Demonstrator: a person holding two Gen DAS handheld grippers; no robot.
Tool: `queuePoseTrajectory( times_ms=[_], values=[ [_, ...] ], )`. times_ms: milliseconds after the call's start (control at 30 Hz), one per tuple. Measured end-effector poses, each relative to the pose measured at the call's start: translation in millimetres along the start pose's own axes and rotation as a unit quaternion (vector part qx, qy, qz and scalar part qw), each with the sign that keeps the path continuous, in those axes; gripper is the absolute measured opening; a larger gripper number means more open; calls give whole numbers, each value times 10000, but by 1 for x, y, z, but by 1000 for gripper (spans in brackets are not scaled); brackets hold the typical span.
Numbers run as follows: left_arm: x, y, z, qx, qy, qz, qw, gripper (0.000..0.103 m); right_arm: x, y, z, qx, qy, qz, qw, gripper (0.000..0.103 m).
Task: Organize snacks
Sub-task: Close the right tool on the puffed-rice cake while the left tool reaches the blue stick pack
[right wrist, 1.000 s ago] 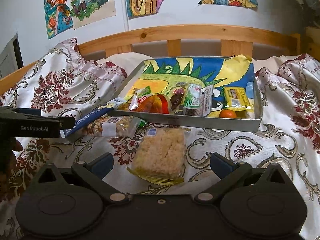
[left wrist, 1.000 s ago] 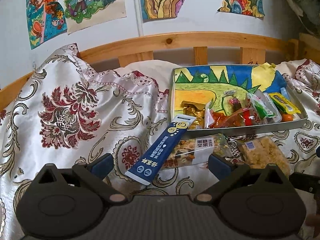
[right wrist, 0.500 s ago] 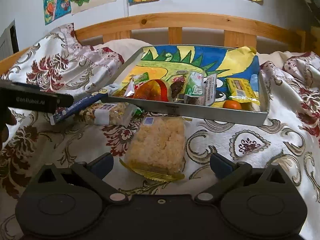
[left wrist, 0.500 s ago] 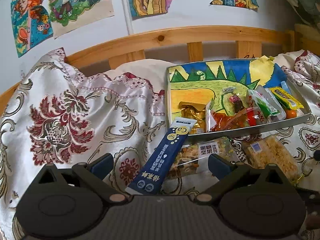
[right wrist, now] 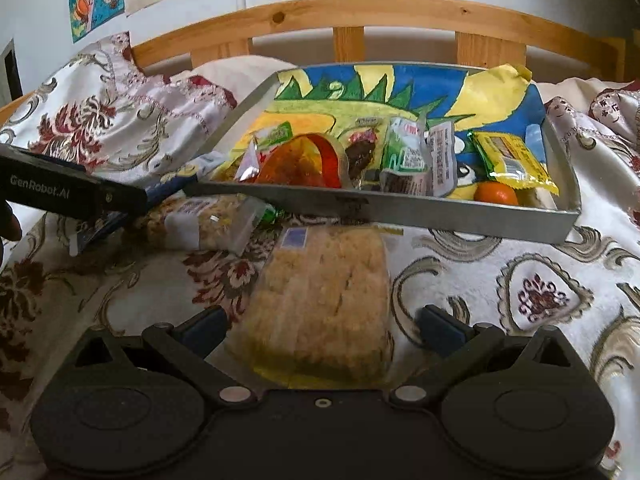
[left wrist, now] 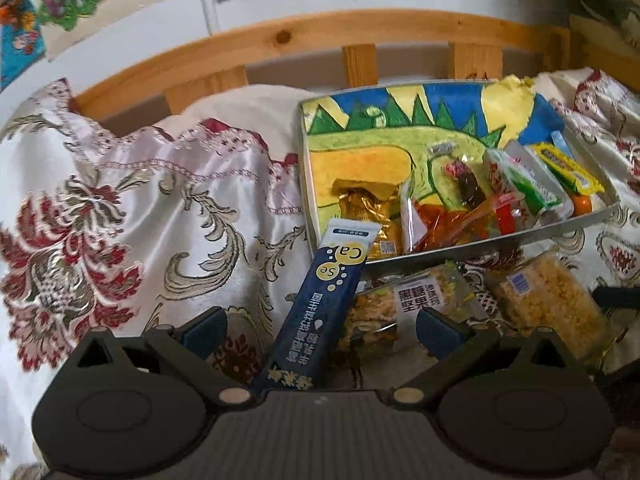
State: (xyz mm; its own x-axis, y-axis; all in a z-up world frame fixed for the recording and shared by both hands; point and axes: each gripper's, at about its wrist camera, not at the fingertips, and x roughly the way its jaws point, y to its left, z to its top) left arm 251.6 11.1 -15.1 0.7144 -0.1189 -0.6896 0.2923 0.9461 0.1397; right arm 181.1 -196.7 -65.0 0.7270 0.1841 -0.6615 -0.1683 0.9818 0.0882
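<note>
A grey tray [left wrist: 472, 245] [right wrist: 440, 216] lined with a dinosaur drawing holds several wrapped snacks and a small orange [right wrist: 495, 193]. In front of it on the bedspread lie a dark blue stick pack [left wrist: 320, 308], a clear nut bar pack [left wrist: 404, 308] [right wrist: 208, 228] and a puffed rice cake pack [left wrist: 544, 300] [right wrist: 324, 300]. My left gripper [left wrist: 322, 326] is open, its fingers either side of the blue stick pack's lower half. My right gripper [right wrist: 322, 326] is open around the near end of the rice cake pack. The left gripper's body [right wrist: 72, 192] shows at the right wrist view's left edge.
A floral satin bedspread [left wrist: 132, 216] covers the bed, bunched high at the left. A wooden rail [left wrist: 360, 36] runs behind the tray, with drawings on the wall above. Flat cloth lies right of the rice cake [right wrist: 540, 292].
Both grippers have come forward and down. The blue stick pack now lies between the left fingers, and the rice cake pack between the right fingers. No snack has moved.
</note>
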Motion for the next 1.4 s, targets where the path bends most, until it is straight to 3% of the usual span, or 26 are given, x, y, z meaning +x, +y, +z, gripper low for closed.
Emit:
queuePoseTrajectory(
  times_ms=[300, 667, 1100, 1400],
  values=[
    [29, 11, 0, 175, 333, -304, 9988, 102, 10, 0, 3, 40, -133, 420, 9990, 102],
    [38, 15, -8, 168, 553, -788, 9952, 101, 20, 13, 6, -165, -118, 456, 9988, 95],
    [29, 17, -11, -158, 636, -652, 9957, 72, 17, 12, 5, -144, -162, 454, 9987, 81],
    [14, 13, -18, -390, 665, -496, 9958, 53, 16, 12, 5, -132, -152, 469, 9987, 80]
  ],
)
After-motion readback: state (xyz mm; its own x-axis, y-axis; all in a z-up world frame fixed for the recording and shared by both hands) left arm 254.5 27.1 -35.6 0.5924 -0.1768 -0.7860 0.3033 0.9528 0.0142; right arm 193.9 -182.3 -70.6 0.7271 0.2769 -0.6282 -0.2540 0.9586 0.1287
